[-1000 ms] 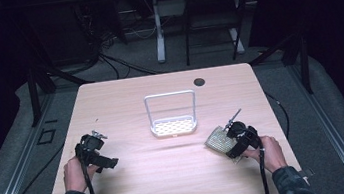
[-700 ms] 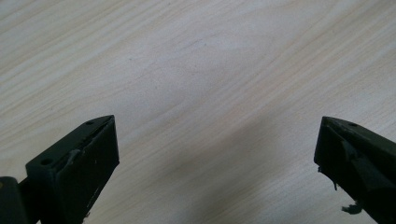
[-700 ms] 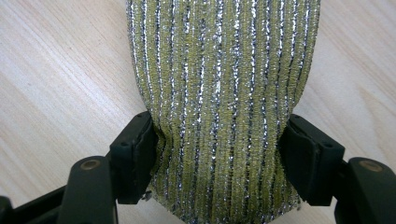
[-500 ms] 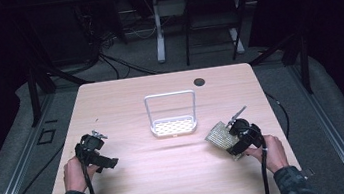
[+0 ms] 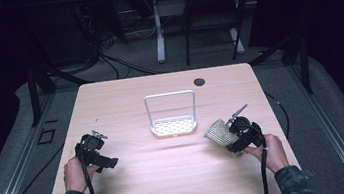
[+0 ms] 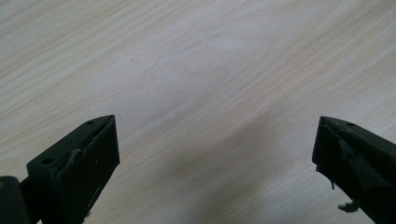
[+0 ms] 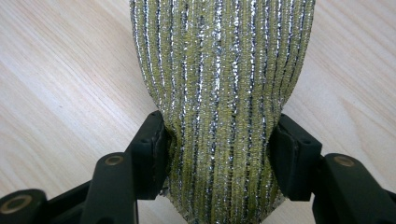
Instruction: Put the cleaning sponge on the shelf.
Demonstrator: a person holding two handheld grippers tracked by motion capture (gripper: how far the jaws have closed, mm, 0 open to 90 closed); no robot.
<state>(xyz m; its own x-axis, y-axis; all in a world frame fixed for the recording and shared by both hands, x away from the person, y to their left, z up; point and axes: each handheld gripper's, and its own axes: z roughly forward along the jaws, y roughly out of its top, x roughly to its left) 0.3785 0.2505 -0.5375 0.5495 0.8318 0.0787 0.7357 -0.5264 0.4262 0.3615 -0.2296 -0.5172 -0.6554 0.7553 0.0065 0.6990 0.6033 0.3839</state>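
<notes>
Right gripper view: sponge between jaws

You work in a lab-like recording room: a bare wooden table stands on grey carpet, with dark surroundings, loose cables and black stand legs behind.

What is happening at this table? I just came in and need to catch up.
A person works with a gripper in each hand. The right gripper has just been closing and now pinches a glittery yellow scrubbing sponge, squeezed in at the sides, just right of a small white rack in the middle of the table. The left gripper is open, holding nothing.
</notes>
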